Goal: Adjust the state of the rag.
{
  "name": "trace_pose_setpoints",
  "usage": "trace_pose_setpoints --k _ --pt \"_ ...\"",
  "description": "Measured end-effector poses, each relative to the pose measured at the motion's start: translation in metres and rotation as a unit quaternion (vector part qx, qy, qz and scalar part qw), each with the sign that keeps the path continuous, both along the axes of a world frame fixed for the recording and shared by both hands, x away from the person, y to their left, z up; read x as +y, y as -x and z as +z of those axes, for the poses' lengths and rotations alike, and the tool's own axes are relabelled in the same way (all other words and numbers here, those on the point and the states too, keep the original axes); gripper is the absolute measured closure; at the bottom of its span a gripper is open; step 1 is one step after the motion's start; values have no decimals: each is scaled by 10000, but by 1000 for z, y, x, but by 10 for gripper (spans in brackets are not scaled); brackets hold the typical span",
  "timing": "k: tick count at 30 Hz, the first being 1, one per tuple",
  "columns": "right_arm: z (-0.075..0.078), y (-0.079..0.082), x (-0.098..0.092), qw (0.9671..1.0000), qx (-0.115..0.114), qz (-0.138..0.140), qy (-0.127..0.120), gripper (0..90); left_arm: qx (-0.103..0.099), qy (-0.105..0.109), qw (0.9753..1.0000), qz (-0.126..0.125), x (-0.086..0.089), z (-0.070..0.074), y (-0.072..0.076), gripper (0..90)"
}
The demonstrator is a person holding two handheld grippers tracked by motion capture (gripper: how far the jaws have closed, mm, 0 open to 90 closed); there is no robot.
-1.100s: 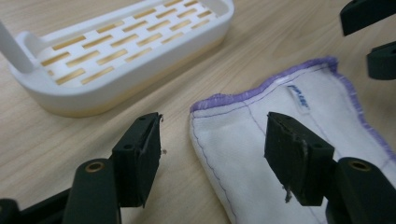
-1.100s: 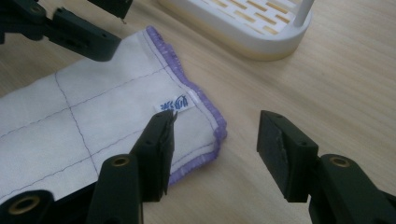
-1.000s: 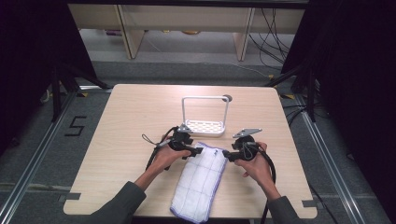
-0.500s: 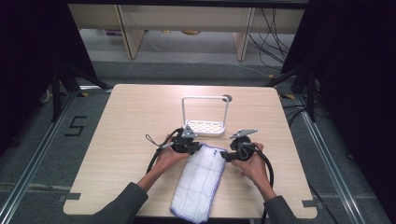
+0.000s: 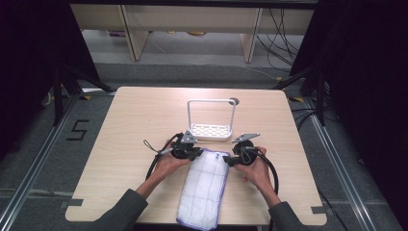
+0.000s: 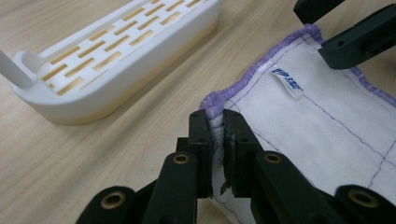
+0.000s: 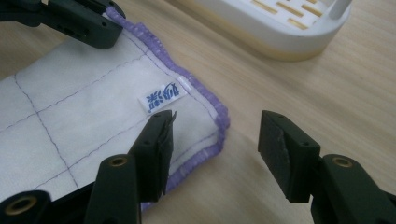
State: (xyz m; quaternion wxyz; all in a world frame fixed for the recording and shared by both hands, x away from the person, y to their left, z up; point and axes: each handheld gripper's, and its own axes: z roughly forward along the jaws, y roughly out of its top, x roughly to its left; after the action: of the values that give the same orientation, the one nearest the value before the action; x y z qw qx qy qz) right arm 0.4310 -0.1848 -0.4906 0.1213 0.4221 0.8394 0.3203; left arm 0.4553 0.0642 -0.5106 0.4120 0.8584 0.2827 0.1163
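Right gripper view: cloth (image 7: 84, 126) label (image 7: 162, 97), blue print unreadable.

1. One white cloth (image 5: 204, 185) with purple edging, and one small printed label (image 7: 162, 97) sewn on it.
2. One white slotted rack (image 5: 210, 121) with a tall loop handle.
3. One wooden table (image 5: 139, 115).
4. Two black grippers: the left gripper (image 5: 197, 153) and the right gripper (image 5: 227, 160).
5. Two hands, the left hand (image 5: 168, 162) and the right hand (image 5: 254, 169), one per gripper.
6. Two grey plates, one on top of each gripper.
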Motion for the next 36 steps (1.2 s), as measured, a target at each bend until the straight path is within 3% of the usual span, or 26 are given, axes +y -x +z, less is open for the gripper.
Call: trace_pose_setpoints --k 4,8,12,15,16,17,18,19,24,26,27,29,30,33,34,36 --pt "-1 -4 6 10000 28 -57 -4 472 52 33 10000 4 1 -2 -1 818" --pt "-9 -8 8 9999 20 -21 153 493 61 8 10000 13 2 -1 0 814" --pt "-13 -10 8 10000 -28 72 -7 591 73 57 9999 38 1 -1 0 812" --pt "-12 -8 8 9997 77 197 -83 681 56 11 10000 27 2 -1 0 812" --pt "-14 -9 8 9997 33 168 -186 719 53 1 10000 12 2 -1 0 811" --pt "-14 -10 6 9992 78 315 -212 778 52 -1 10000 15 2 -1 0 812" --pt "-17 -10 6 9990 -30 297 -327 803 55 16 10000 4 2 -2 0 812" --pt "-16 -8 6 9988 62 291 -382 821 54 20 10000 4 2 -2 0 813" --pt "-15 -7 5 9985 39 395 -376 853 23 12 10000 10 3 0 1 816" --pt "-14 -6 7 9982 8 296 -519 856 19 48 10000 18 4 1 2 818" --pt "-11 -6 5 9983 13 352 -466 857 32 70 10000 -11 5 2 2 819" --pt "-6 -4 5 9973 -170 352 -617 858 73 223 9997 69 5 4 3 820" --pt "-2 -4 4 9976 -105 413 -546 858 81 209 9997 24 7 5 2 821" --pt "3 0 5 9960 -301 406 -738 859 46 341 9994 65 9 9 4 821" --pt "7 1 4 9964 -216 488 -653 858 37 332 9994 90 10 11 5 821" --pt "10 2 4 9962 -296 504 -648 858 47 391 9992 88 11 14 6 821"
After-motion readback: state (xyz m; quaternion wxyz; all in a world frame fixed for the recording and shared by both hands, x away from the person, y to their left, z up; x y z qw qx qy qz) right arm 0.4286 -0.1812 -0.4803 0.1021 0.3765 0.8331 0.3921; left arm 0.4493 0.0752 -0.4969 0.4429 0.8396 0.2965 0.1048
